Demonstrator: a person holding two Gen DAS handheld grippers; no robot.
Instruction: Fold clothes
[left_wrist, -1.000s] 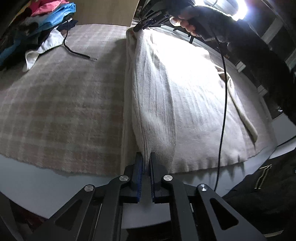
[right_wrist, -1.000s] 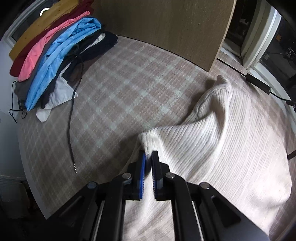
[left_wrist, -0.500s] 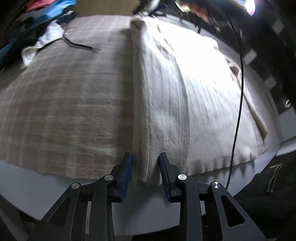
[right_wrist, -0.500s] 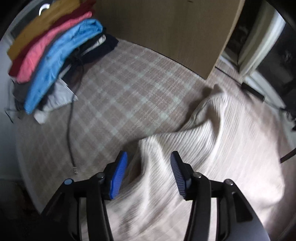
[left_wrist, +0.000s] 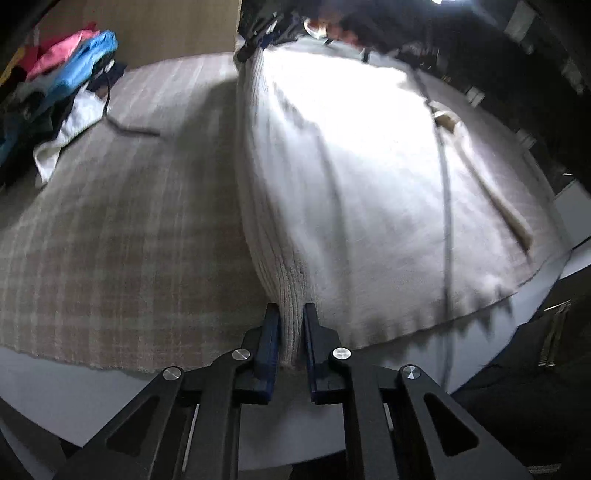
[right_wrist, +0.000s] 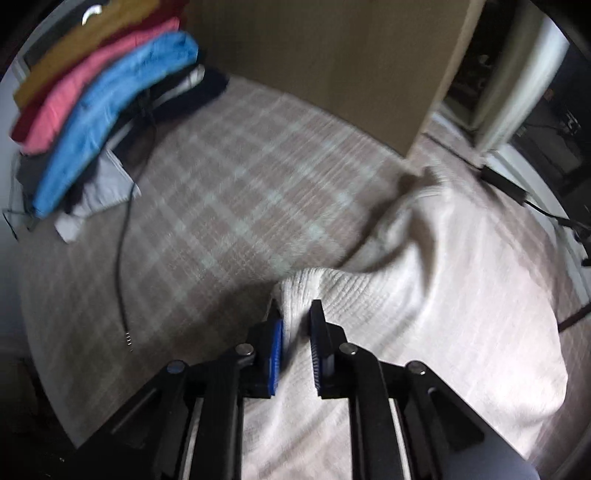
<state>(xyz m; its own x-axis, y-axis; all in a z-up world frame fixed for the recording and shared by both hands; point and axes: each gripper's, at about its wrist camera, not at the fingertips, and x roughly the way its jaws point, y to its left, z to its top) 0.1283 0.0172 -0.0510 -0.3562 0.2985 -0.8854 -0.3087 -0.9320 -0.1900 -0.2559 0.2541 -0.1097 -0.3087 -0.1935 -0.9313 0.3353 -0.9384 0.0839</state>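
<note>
Left claw (left_wrist: 290, 314) and right claw (right_wrist: 297, 314) both closing on ribbed sweater (left_wrist: 351, 177) edge; frames blurred, far hand barely visible, clothes pile (right_wrist: 99, 96) cut off.

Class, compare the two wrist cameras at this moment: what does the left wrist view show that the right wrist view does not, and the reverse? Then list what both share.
Only the left wrist view: the person's hand at the far end of the cream sweater, and the left gripper, jaws closing on the sweater's near fold.

Only the right wrist view: the yellow garment topping the clothes pile, a wooden panel, and the right gripper, jaws closing on a sweater edge.

Both: the sweater, the plaid cover, the blue garment, a black cord.
</note>
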